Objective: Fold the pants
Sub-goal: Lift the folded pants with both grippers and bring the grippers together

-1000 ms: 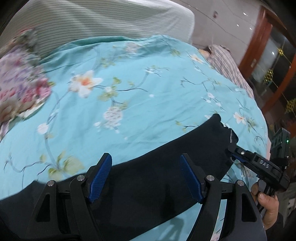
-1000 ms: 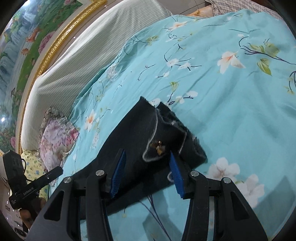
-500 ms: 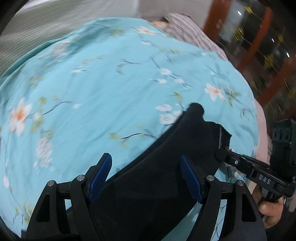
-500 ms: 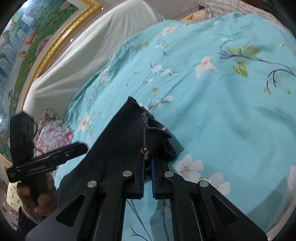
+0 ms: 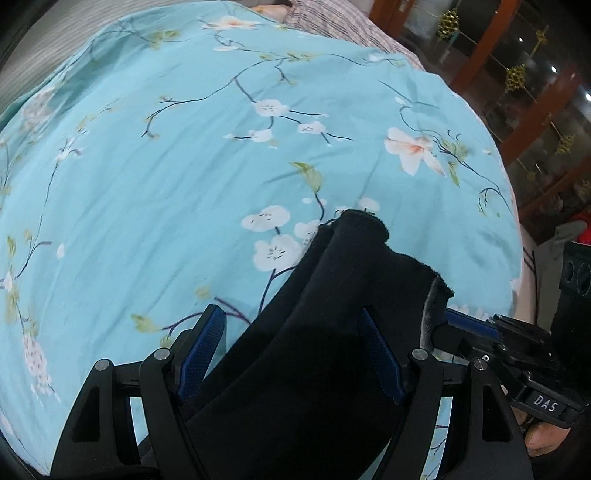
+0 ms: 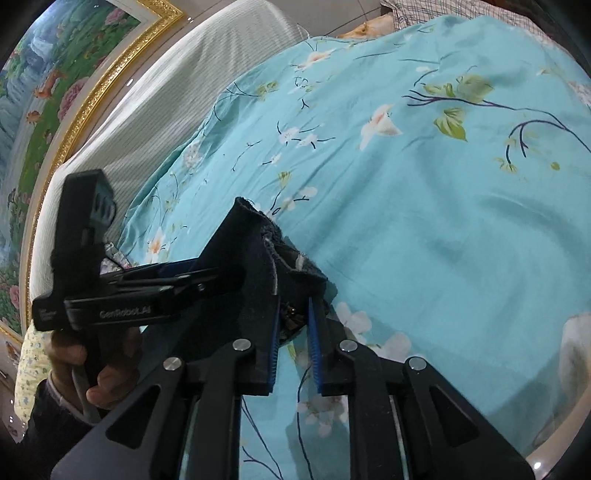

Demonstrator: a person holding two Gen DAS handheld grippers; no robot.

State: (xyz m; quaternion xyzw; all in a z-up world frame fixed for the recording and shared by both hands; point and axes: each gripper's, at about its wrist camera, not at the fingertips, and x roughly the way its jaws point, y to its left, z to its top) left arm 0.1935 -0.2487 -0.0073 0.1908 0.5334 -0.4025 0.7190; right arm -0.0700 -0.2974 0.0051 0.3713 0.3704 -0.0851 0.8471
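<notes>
Dark navy pants [image 5: 332, 332] lie on a turquoise floral bedspread [image 5: 221, 147], their waist end raised. In the left wrist view my left gripper [image 5: 291, 354] is open, and the cloth runs between its blue pads. My right gripper [image 6: 293, 339] is nearly shut on the waistband by the zipper [image 6: 291, 317], with a narrow gap between its pads. In its own view the left gripper [image 6: 192, 280] reaches into the same waist end from the left. The right gripper also shows at the right of the left wrist view [image 5: 458, 328], its tips against the cloth.
A striped grey headboard [image 6: 166, 92] and a gold-framed painting [image 6: 55, 74] stand behind the bed. A floral pillow [image 6: 110, 258] lies at the left. A plaid pillow [image 5: 332, 22] and wooden glass doors [image 5: 517, 92] are at the far side.
The right gripper closed on the waistband and lifted it. The left gripper swung right, towards the waist end and the right gripper. The right pads have parted slightly since half a second ago.
</notes>
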